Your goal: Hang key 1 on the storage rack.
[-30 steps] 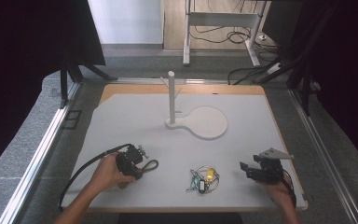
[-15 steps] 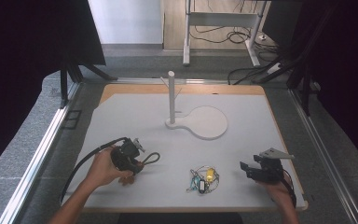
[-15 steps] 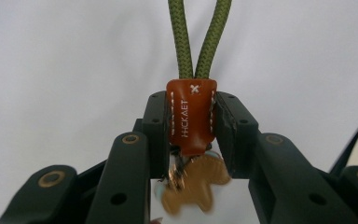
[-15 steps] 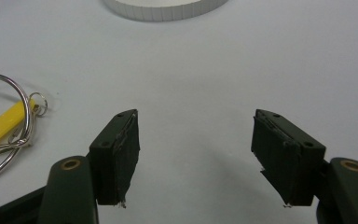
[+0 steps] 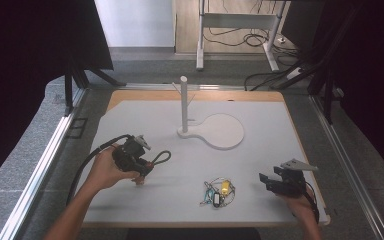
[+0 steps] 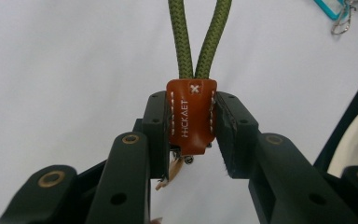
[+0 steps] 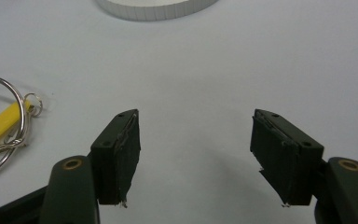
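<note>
White table [image 5: 130, 115]: one stand [image 5: 183, 105], two keychains [image 5: 217, 192].

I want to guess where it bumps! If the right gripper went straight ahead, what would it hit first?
Probably the round white base. The right gripper is open and the mat ahead looks bare. The keys lie off to the side.

Grey carpet floor [image 5: 145, 67] surrounds the table [image 5: 280, 130]. Black curtains [image 5: 25, 60] hang along both side edges. Beyond the far edge stand a white wall [image 5: 135, 22] and a metal desk frame [image 5: 237, 22] over cables [image 5: 260, 77].

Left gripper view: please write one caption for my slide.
Left gripper shut on brown tag of green cord loop.
</note>
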`<state>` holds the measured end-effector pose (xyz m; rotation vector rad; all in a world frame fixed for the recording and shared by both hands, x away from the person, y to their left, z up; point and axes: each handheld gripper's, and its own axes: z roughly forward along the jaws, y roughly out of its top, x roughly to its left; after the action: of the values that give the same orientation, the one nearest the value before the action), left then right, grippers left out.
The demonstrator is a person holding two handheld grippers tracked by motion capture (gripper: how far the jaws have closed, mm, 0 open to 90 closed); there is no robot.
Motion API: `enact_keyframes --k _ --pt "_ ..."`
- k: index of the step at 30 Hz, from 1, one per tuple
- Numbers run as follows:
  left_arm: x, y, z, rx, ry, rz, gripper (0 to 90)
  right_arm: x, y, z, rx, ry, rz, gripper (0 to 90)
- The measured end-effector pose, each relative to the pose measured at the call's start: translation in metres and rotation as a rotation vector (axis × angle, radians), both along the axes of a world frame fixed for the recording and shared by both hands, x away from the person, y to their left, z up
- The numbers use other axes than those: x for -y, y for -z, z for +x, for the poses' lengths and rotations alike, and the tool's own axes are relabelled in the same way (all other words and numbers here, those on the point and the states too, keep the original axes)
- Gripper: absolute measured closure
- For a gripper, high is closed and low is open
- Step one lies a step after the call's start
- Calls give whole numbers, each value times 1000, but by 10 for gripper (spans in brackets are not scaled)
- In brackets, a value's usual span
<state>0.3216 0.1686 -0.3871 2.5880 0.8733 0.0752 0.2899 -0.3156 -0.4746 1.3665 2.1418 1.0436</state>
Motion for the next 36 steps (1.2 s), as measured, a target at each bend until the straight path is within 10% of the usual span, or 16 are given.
enact_keyframes --k 36 --pt "-14 -41 48 12 -49 -97 675 1 4 2 -3 6 -5 343"
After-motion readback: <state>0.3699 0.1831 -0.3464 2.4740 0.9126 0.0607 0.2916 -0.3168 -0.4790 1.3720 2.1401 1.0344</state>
